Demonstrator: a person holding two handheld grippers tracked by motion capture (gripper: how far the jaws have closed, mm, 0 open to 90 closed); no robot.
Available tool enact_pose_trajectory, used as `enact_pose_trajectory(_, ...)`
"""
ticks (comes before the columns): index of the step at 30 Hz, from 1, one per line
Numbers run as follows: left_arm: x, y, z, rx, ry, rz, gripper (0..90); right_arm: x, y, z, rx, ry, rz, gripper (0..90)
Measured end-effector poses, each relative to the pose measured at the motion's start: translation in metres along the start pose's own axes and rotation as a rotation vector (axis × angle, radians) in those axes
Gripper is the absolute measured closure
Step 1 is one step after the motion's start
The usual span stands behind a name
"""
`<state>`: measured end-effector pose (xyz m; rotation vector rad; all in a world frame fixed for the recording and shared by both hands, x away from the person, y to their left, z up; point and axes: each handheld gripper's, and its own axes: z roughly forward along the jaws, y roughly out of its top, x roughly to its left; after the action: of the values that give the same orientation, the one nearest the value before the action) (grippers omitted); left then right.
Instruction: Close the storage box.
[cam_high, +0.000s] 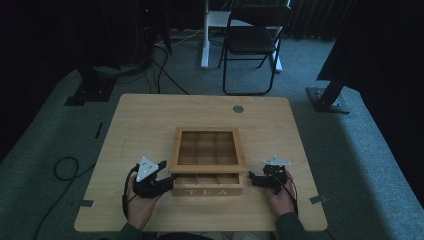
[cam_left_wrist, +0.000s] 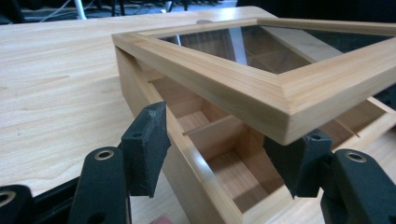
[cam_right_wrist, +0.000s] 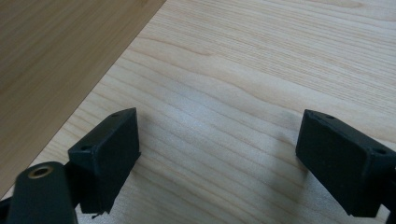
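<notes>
A tea box (cam_high: 207, 184) is placed near the middle of the table (cam_high: 140, 125), toward the person's edge, with its lid (cam_high: 208, 149) raised above the compartments. The left gripper (cam_high: 159, 181) is set at the box's left front corner, one jaw outside the wall, one beneath the lid. The right gripper (cam_high: 256, 181) is held just right of the box. A chair (cam_high: 252, 40) is seen behind the table.

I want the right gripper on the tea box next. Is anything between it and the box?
Nothing visible: bare table lies between the open right gripper and the tea box beside it.
</notes>
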<state>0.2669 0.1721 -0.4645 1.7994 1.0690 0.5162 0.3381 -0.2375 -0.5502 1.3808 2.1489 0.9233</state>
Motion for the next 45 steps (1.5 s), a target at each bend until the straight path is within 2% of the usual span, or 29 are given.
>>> enact_pose_trajectory(10,-0.002,-0.009,0.000,0.022,-0.012,0.009,40.3,0.000,0.000,0.000,0.000,0.000,0.001,13.0)
enact_pose_trajectory(22,-0.004,-0.023,0.000,0.069,-0.013,-0.001,40.3,0.000,0.000,0.000,0.000,0.000,0.001,13.1)
enact_pose_trajectory(33,-0.009,-0.033,0.000,0.107,-0.019,0.017,40.3,0.000,0.000,0.000,0.002,0.000,0.001,13.1)
enact_pose_trajectory(35,-0.011,-0.034,-0.002,0.108,-0.024,0.033,40.3,0.000,0.000,0.000,0.002,0.000,0.001,13.1)
enact_pose_trajectory(37,-0.015,-0.035,-0.004,0.098,-0.042,0.051,39.6,0.000,0.000,0.000,0.002,0.000,0.002,13.0)
enact_pose_trajectory(39,-0.016,-0.033,-0.011,0.042,-0.087,0.030,38.3,0.000,0.000,0.000,0.000,0.001,0.002,13.0)
enact_pose_trajectory(40,-0.017,-0.030,-0.015,0.013,-0.088,0.039,38.2,0.000,0.000,0.000,0.000,0.001,0.002,13.0)
enact_pose_trajectory(42,-0.015,-0.027,-0.018,-0.009,-0.092,0.046,37.5,0.001,0.000,0.000,-0.001,0.003,0.000,13.0)
enact_pose_trajectory(45,-0.011,-0.027,-0.018,-0.011,-0.085,0.025,36.2,0.001,0.000,0.000,-0.001,0.003,0.000,13.0)
